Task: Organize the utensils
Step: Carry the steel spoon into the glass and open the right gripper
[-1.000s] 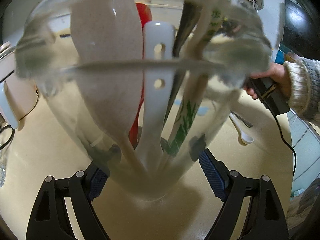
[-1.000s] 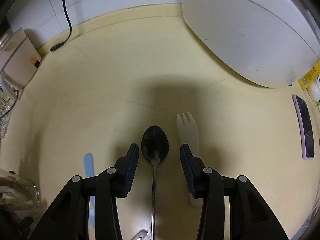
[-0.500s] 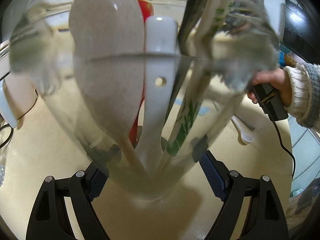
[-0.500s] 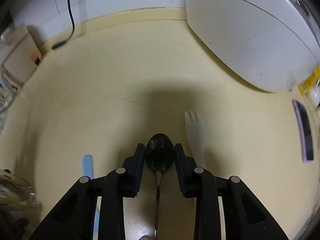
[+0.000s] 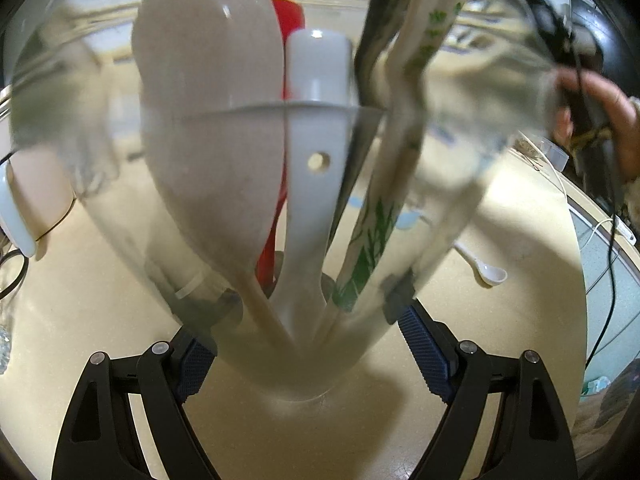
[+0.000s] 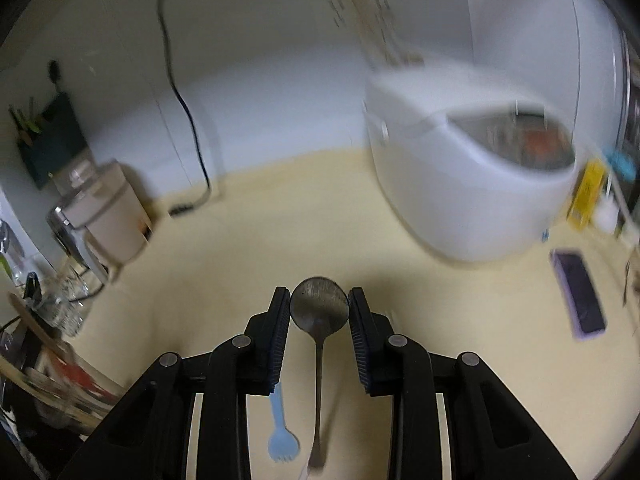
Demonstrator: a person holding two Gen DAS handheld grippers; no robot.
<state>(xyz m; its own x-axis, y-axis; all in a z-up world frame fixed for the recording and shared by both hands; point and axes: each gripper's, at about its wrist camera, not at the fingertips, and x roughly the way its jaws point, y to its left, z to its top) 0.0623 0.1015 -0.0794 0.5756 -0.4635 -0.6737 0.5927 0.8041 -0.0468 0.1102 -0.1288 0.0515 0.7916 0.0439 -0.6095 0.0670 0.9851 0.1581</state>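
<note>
Cream-coloured counter [image 6: 460,320] runs back to a white wall, with a big white rice cooker [image 6: 460,184] at the right, a phone [image 6: 578,294] lying flat beside it, and a small beige appliance [image 6: 108,216] at the left. At the right tongs [image 6: 319,312] the two ribbed pads sit narrowly closed against the sides of the bowl of a metal spoon [image 6: 319,306]; its handle hangs down toward the camera, apparently clear of the counter, so the spoon looks lifted and carried rather than resting. A pale blue plastic fork [image 6: 282,440] lies on the counter below, just left of that handle, unsorted as yet. The left tongs [image 5: 300,344] are spread wide around the base of a clear glass jar [image 5: 460,184], pads pressed to its sides, presumably steadying it as the collecting vessel. Upright in the jar stand a beige rice paddle [image 5: 208,128], a white spatula handle [image 5: 316,152] with a hole, a red utensil [image 5: 286,20] behind them, and chopsticks in a green-printed sleeve [image 5: 376,232]. A white ceramic spoon [image 5: 486,270] lies on the counter beyond the jar. Gripping the spoon by its bowl leaves the handle free to go down into the jar first, which is likely the reason for this hold.
</note>
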